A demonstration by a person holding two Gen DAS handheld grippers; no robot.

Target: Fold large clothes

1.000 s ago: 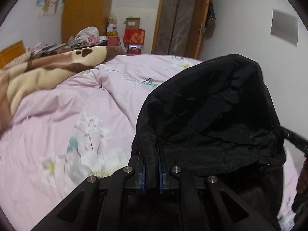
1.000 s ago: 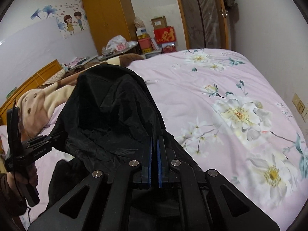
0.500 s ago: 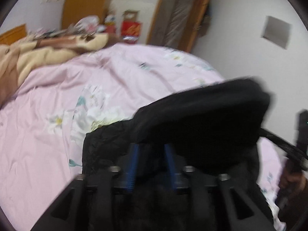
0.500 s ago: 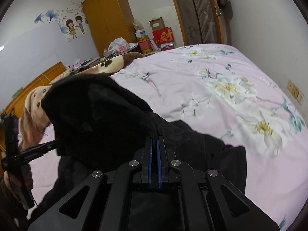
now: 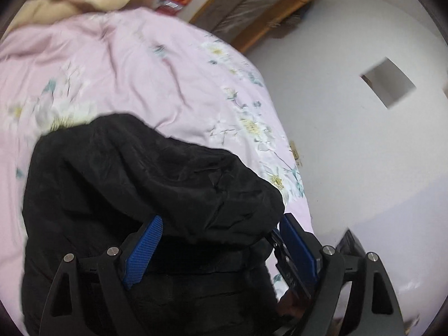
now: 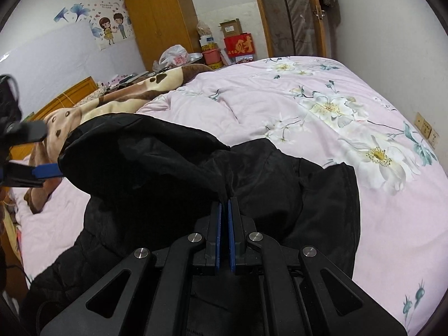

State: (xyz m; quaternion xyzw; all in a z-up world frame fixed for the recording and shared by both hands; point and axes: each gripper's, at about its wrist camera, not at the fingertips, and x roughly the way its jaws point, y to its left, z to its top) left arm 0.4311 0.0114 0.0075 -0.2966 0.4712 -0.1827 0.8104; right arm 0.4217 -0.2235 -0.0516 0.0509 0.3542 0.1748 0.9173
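A pink floral duvet (image 6: 322,117) covers the bed. On its near side lies a black padded jacket (image 6: 280,184), one fold raised over the rest. A brown-and-cream blanket (image 6: 117,98) is bunched beyond the jacket, toward the wooden wardrobe (image 6: 162,19). The right gripper (image 6: 224,210) is clamped on the raised fold's edge. The left gripper (image 5: 221,238) has its blue pads (image 5: 145,249) spread wide, jacket cloth draped loosely between them.

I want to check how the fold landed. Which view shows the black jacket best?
The right wrist view: the black jacket lies spread on the pink quilt, sharp. The left wrist view shows only a blurred bunched part close up.
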